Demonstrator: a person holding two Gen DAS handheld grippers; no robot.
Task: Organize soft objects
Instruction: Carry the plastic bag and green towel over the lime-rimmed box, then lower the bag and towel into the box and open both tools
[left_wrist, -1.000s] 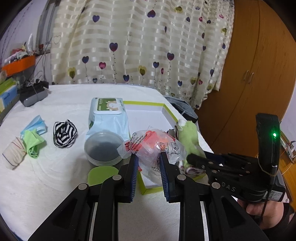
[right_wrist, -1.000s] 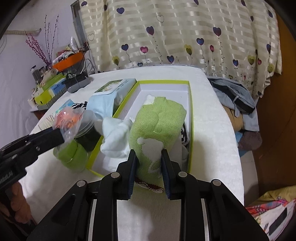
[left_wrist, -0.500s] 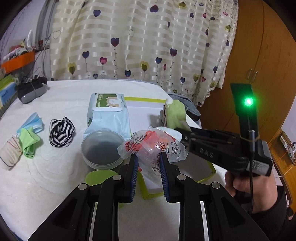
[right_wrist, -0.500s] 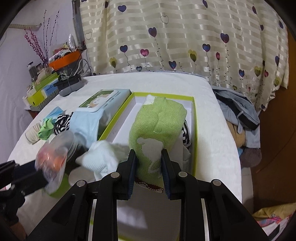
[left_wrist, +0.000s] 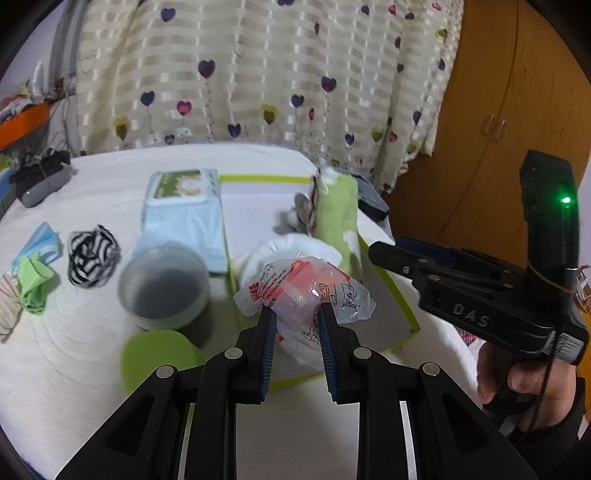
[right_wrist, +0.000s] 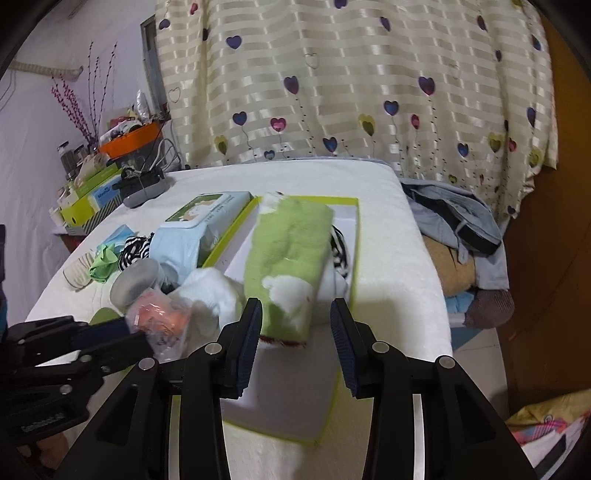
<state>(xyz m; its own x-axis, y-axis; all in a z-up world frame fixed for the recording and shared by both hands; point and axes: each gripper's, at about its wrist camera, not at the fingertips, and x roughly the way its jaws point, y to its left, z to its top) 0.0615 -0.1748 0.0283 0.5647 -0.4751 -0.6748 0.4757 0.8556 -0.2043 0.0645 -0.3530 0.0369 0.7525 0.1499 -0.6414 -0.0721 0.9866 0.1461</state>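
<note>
My left gripper (left_wrist: 295, 317) is shut on a clear plastic packet (left_wrist: 303, 291) with orange contents, held over the near end of the white box with a green rim (left_wrist: 400, 306). A green sock with white patches (right_wrist: 291, 251) lies in that box (right_wrist: 355, 236), its near end between the fingers of my right gripper (right_wrist: 295, 317). Those jaws are opening and the pads no longer press the sock. A white sock (right_wrist: 210, 291) lies at the box's left edge. The right gripper (left_wrist: 380, 251) is also in the left wrist view, beside the green sock (left_wrist: 336, 210).
Left of the box are a wipes pack (left_wrist: 184, 206), a round grey container (left_wrist: 166, 288), a green lid (left_wrist: 159, 358), a striped sock (left_wrist: 92, 254) and small cloths (left_wrist: 33, 280). Clothes (right_wrist: 458, 229) are piled off the bed's right side.
My right gripper has let go of the green sock and spread its fingers; the sock now rests in the box. My left gripper, still holding the packet, has shifted nearer the box.
</note>
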